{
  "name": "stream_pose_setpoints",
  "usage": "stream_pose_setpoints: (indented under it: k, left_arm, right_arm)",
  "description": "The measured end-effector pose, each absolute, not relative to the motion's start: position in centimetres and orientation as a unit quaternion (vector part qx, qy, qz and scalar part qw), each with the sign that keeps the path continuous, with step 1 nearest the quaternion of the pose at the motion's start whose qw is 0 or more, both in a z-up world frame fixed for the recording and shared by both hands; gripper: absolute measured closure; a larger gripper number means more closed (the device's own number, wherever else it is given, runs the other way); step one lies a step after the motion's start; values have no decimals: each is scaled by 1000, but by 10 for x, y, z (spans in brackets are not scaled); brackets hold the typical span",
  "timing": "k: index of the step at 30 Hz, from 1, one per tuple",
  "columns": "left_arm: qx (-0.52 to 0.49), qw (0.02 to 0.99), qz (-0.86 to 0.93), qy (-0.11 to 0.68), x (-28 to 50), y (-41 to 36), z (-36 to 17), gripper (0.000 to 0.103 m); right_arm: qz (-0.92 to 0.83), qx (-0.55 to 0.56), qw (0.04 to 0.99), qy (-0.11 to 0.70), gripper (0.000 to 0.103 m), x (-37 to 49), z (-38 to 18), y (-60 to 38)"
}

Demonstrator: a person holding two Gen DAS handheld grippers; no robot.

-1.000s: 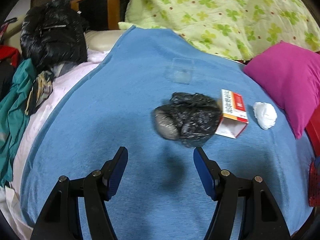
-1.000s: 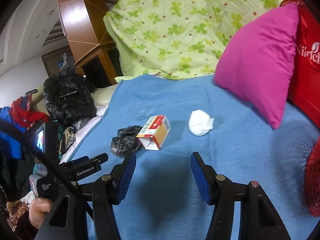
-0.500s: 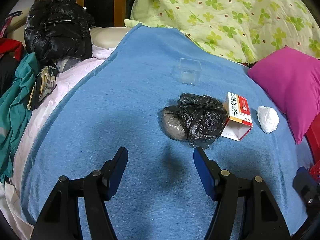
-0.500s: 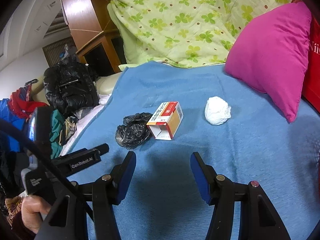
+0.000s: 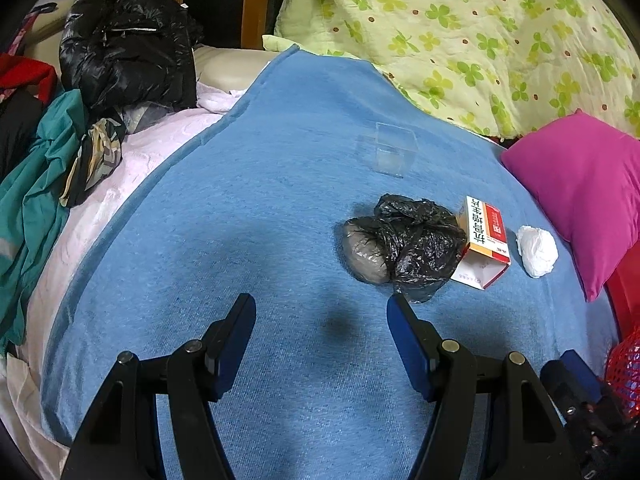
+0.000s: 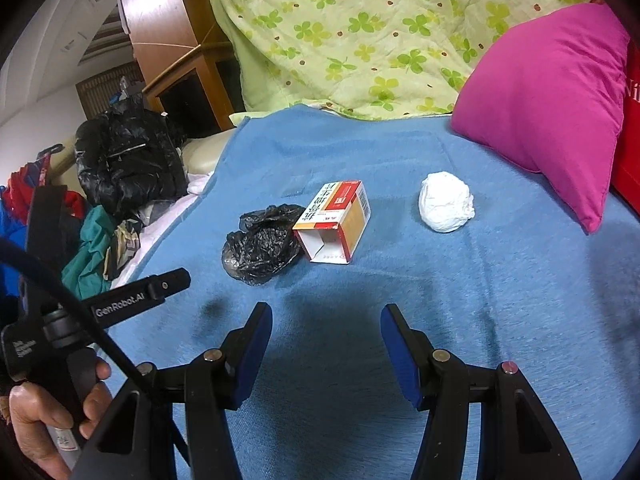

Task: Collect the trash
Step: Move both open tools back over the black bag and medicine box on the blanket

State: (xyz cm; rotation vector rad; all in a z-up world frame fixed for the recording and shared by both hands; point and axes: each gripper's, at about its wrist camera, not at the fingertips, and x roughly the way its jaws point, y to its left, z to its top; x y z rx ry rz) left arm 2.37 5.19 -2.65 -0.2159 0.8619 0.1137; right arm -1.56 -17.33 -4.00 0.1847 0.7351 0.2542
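A magenta pillow (image 6: 548, 92) leans against the clover-print quilt (image 6: 360, 32).

Bed under blue blanket (image 5: 240, 220); clover-print quilt (image 6: 360, 32), magenta pillow (image 6: 552, 92) behind; wooden cabinet (image 6: 172, 40), clothes pile (image 5: 80, 120) leftward.

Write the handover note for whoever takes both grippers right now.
Left gripper: open, empty, above the blue blanket, short of the black plastic bag.
Right gripper: open, empty, short of the open carton.
On the blanket: bag touching carton, white paper wad apart near the pink pillow, clear plastic box farther back.
Done: nothing picked up.
Left: all four pieces.
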Motion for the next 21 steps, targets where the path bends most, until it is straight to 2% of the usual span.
stream_pose_setpoints:
  k: [21]
  left_arm:
    - [-111,898,61,421,26,58,-29,34]
  right_arm:
    - [126,86,920,360,43,-15,-41,-170]
